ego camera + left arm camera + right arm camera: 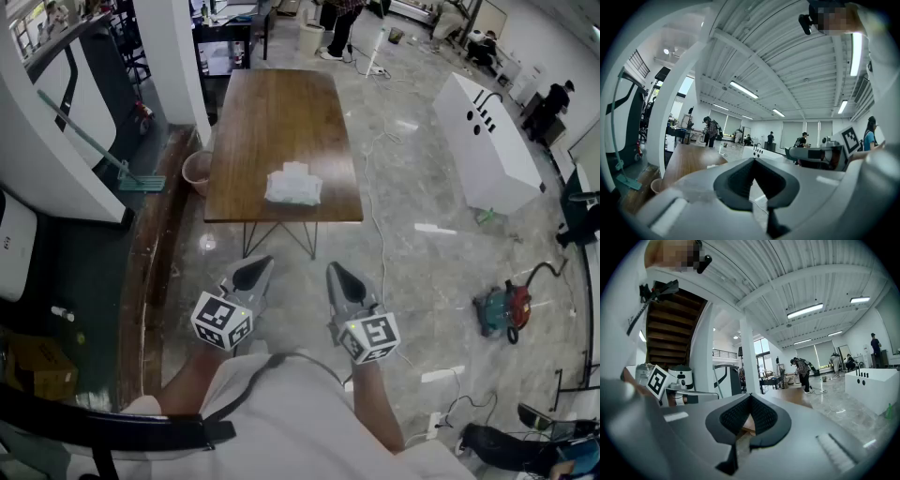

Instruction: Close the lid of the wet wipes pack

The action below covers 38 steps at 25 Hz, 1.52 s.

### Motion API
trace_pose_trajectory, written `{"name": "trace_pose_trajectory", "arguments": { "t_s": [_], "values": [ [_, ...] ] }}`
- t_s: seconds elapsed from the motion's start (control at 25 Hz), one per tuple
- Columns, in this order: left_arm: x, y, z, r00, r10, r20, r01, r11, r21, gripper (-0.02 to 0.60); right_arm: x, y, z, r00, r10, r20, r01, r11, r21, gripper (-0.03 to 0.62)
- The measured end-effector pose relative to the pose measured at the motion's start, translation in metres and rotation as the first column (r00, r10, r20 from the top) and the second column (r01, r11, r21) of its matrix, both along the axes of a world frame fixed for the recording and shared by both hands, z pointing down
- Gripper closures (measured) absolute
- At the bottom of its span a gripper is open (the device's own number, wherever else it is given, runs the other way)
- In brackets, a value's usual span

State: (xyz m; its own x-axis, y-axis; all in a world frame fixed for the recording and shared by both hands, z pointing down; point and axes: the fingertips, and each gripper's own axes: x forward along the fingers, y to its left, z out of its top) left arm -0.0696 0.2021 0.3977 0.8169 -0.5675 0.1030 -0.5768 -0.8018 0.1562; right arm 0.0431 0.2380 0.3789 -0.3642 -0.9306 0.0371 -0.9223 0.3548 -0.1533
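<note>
Wipes pack (293, 185) lies on the wooden counter (272, 112), near its closer edge and well apart from both tools. The left tool (253, 274) and the right tool (339, 277) are held side by side, just in front of the person's body (over the floor (422, 187), not over the counter). Both point about level toward the counter. Each tool has its jaws pressed together with nothing between them. The pack is too small here to tell how its lid stands.

wet wipes pack (293, 185) white, faint green tint. table (281, 112) dark brown woodgrain. left gripper (253, 272), right gripper (339, 279) both light grey, black-and-white square markers. floor (412, 234) grey, marble-ish veining.
</note>
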Motion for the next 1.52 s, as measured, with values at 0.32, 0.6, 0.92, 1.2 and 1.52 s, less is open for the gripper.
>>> {"name": "trace_pose_trajectory", "arguments": {
  "t_s": [0.32, 0.6, 0.92, 1.2, 1.52],
  "values": [
    [-0.004, -0.008, -0.005, 1.0, -0.005, -0.004, 0.005, 1.0, 0.01, 0.58, 0.0, -0.006, 0.0, 1.0, 0.003, -0.011, -0.003, 1.0, -0.011, 0.586],
    [-0.009, -0.016, -0.017, 1.0, -0.011, -0.006, 0.012, 0.999, 0.03, 0.58, -0.007, -0.012, -0.005, 1.0, -0.016, -0.019, 0.015, 1.0, -0.014, 0.586],
    [-0.021, -0.019, -0.015, 1.0, -0.02, -0.014, 0.02, 0.999, 0.028, 0.58, -0.014, -0.011, -0.002, 1.0, -0.021, 0.017, 0.021, 1.0, -0.017, 0.585],
    [-0.026, -0.023, -0.013, 1.0, 0.001, -0.014, 0.0, 1.0, 0.024, 0.58, -0.015, -0.017, -0.002, 1.0, 0.012, 0.013, -0.012, 1.0, -0.024, 0.585],
    [-0.036, -0.034, -0.013, 1.0, 0.022, -0.021, -0.022, 1.0, 0.02, 0.581, -0.018, -0.03, -0.005, 0.998, 0.06, 0.021, -0.06, 0.998, -0.015, 0.585]
  ]
}}
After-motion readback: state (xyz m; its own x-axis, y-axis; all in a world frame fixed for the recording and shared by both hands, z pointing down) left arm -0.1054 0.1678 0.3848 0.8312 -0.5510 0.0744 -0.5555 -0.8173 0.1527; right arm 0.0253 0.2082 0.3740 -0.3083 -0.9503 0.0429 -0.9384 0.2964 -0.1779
